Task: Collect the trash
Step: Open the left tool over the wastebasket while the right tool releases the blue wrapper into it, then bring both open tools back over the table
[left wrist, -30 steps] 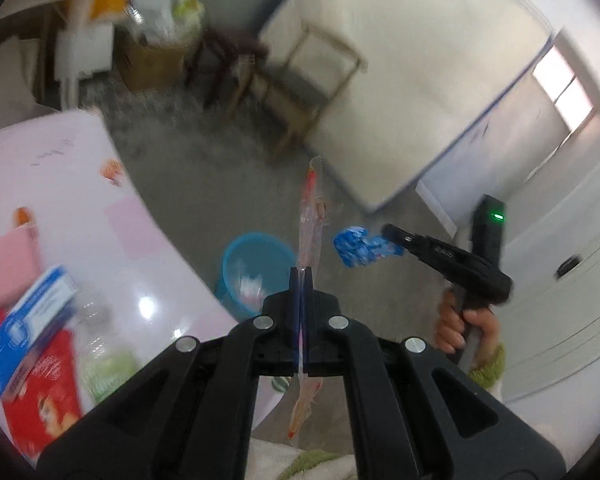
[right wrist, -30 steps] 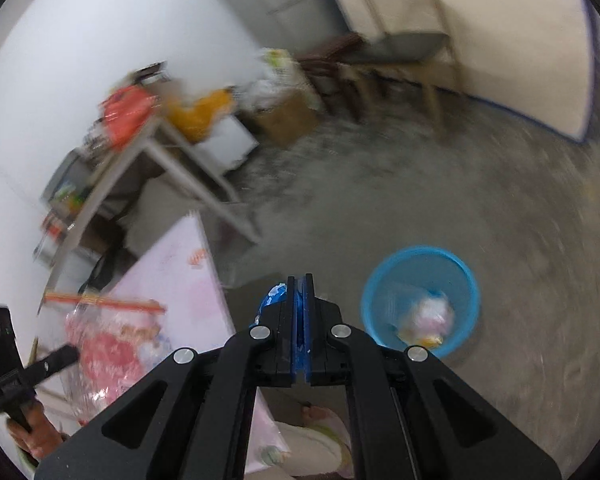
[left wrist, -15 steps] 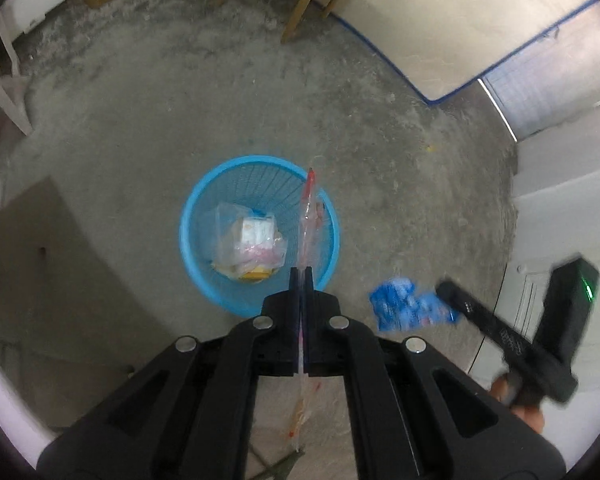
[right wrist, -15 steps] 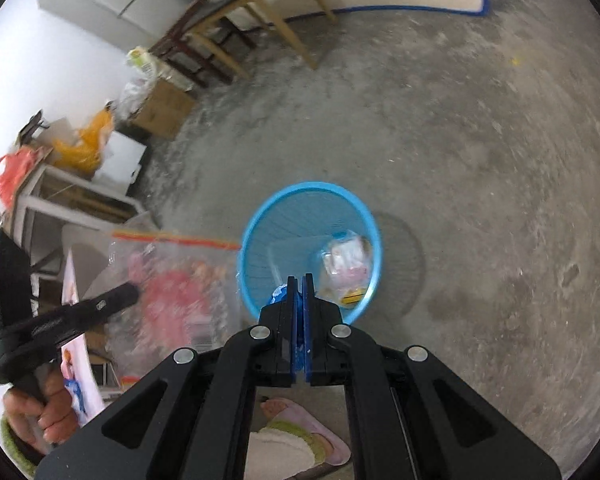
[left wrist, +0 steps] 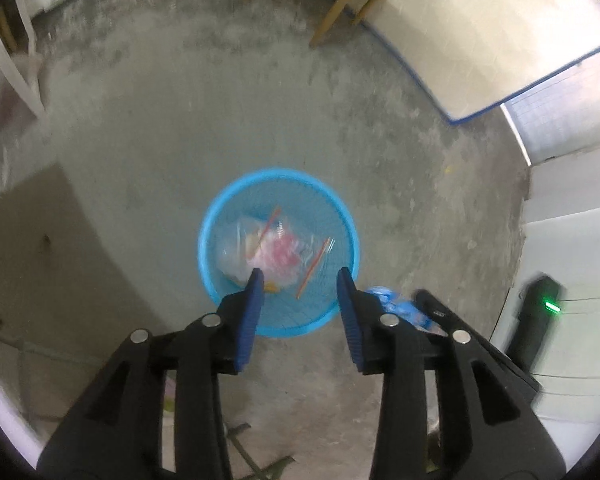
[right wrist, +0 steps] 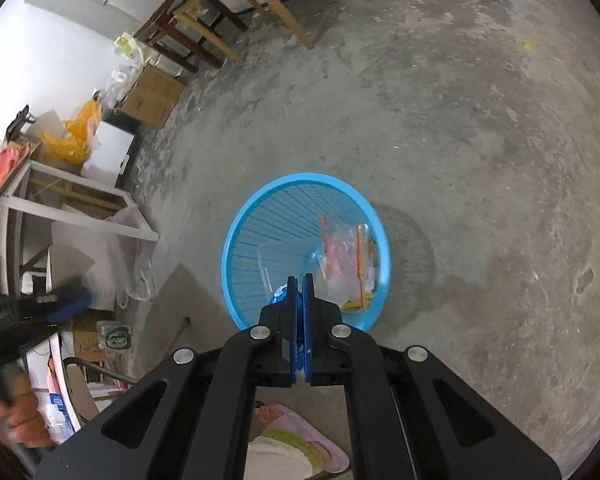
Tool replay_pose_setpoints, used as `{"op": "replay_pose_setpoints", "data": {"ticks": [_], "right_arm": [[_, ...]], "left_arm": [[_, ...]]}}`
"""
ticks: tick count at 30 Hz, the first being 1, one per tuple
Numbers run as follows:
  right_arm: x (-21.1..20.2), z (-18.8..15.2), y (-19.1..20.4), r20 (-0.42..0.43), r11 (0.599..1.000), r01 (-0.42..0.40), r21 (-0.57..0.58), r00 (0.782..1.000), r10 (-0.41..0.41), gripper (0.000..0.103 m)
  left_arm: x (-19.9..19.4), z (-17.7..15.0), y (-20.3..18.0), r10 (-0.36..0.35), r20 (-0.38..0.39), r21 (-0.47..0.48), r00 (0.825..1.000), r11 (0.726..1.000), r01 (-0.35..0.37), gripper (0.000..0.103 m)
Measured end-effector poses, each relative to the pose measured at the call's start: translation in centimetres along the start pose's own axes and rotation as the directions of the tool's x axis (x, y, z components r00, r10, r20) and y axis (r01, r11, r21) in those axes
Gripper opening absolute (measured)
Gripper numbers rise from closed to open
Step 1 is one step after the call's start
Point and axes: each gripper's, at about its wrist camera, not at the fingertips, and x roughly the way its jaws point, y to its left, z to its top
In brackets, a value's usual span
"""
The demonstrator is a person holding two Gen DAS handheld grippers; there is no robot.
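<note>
Bare concrete floor (right wrist: 480, 140) — blue mesh bin (right wrist: 236, 240) w/ trash stands on it.

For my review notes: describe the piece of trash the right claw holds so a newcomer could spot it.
Find the round blue basket on the concrete floor. Over its near rim the right claw is shut on a crumpled blue wrapper: solid blue, unlike the clear pink-printed bag lying inside.

A cardboard box (right wrist: 153, 96) sits beside wooden chairs (right wrist: 220, 12) on concrete floor (right wrist: 480, 160).
</note>
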Motion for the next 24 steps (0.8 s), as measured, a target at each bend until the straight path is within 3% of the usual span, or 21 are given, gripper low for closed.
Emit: {"op": "replay_pose_setpoints", "data": {"ticks": [4, 6, 7, 8, 9, 12, 17, 21, 24], "right_arm": [[1.8, 1.0, 2.2, 0.012, 0.998, 0.024, -0.057, 1.0, -0.023, 0.003], [2.7, 1.5, 2.7, 0.02, 0.996, 0.042, -0.079, 0.999, -0.041, 0.007], [3.7, 1.8, 2.9, 0.019, 0.992, 0.082, -0.097, 0.997, -0.08, 0.02], [4.6, 2.0, 2.8, 0.02, 0.987, 0.12, -0.108, 0.993, -0.119, 0.026], [5.3, 2.2, 2.6, 0.021, 0.98, 0.159, -0.116, 0.987, -0.158, 0.044], [5.7, 1.9, 2.0, 0.037, 0.965, 0.236, -0.119, 0.972, -0.233, 0.047], [2.3, 0.6, 2.5, 0.081, 0.974, 0.196, -0.111, 0.979, -0.188, 0.047], [-2.7, -1.2, 5.3, 0.142, 0.977, 0.145, -0.156, 0.982, -0.123, 0.051], [-6.0, -2.7, 7.9, 0.175, 0.972, 0.112, -0.205, 0.982, -0.076, 0.058]], "left_arm": [[-8.5, -0.5, 0.3, 0.021, 0.111, 0.046, 0.994, 0.999, -0.027, 0.051], [-13.9, -2.1, 1.0, 0.049, 0.186, 0.063, 0.981, 0.996, -0.062, 0.055], [-15.7, -2.9, 1.3, 0.054, 0.214, 0.065, 0.975, 0.995, -0.07, 0.059], [-17.9, -4.0, 1.9, 0.066, 0.246, 0.064, 0.967, 0.994, -0.084, 0.061], [-19.9, -5.3, 2.6, 0.079, 0.275, 0.06, 0.958, 0.993, -0.098, 0.064], [-26.3, -10.5, 5.8, 0.128, 0.379, -0.004, 0.917, 0.991, -0.137, 0.069], [-32.3, -19.3, 11.6, 0.256, 0.476, -0.162, 0.841, 0.966, -0.201, 0.071], [-35.4, -26.5, 16.4, 0.323, 0.527, -0.32, 0.786, 0.932, -0.169, 0.074], [-36.5, -30.4, 19.1, 0.38, 0.534, -0.42, 0.755, 0.894, -0.153, 0.074]]}}
